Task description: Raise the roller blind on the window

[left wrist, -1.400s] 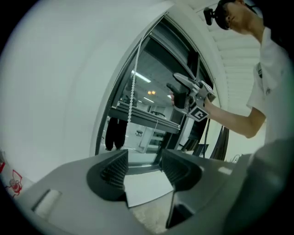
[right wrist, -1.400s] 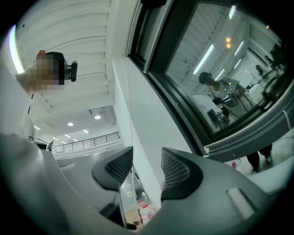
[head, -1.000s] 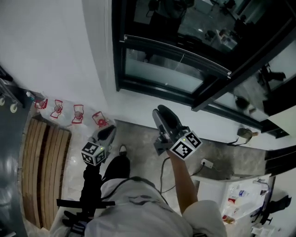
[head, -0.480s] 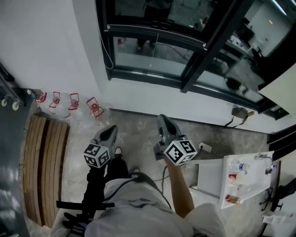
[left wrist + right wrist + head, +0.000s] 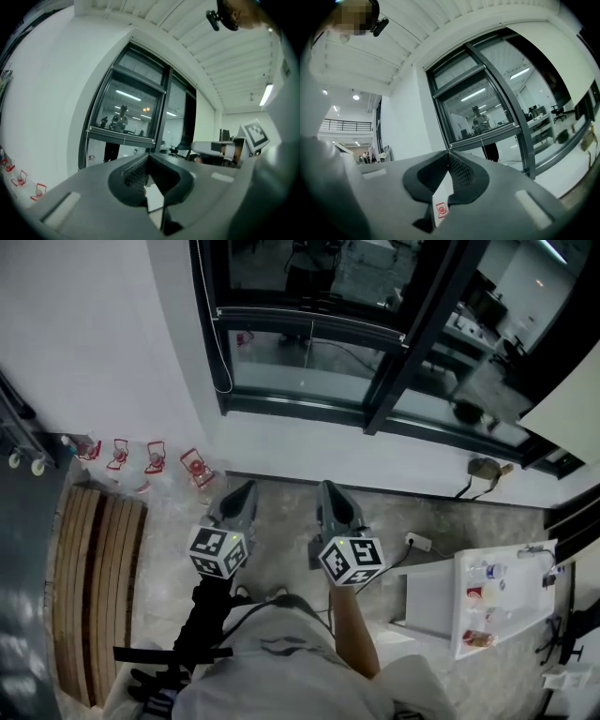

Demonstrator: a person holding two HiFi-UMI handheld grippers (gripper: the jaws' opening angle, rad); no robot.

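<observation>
Left gripper [image 5: 247, 487], right gripper [image 5: 329, 487]: jaws together.

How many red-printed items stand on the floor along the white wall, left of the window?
4 red-printed items in a row: leftmost, second, third, and rightmost, nearest the window. More may be hidden.

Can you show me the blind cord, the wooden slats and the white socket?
blind cord [image 5: 225, 388]: head view, bottom of its loop.
wooden slats [image 5: 89, 587]: head view, middle of one slat.
white socket [image 5: 419, 542]: head view, its face.
</observation>
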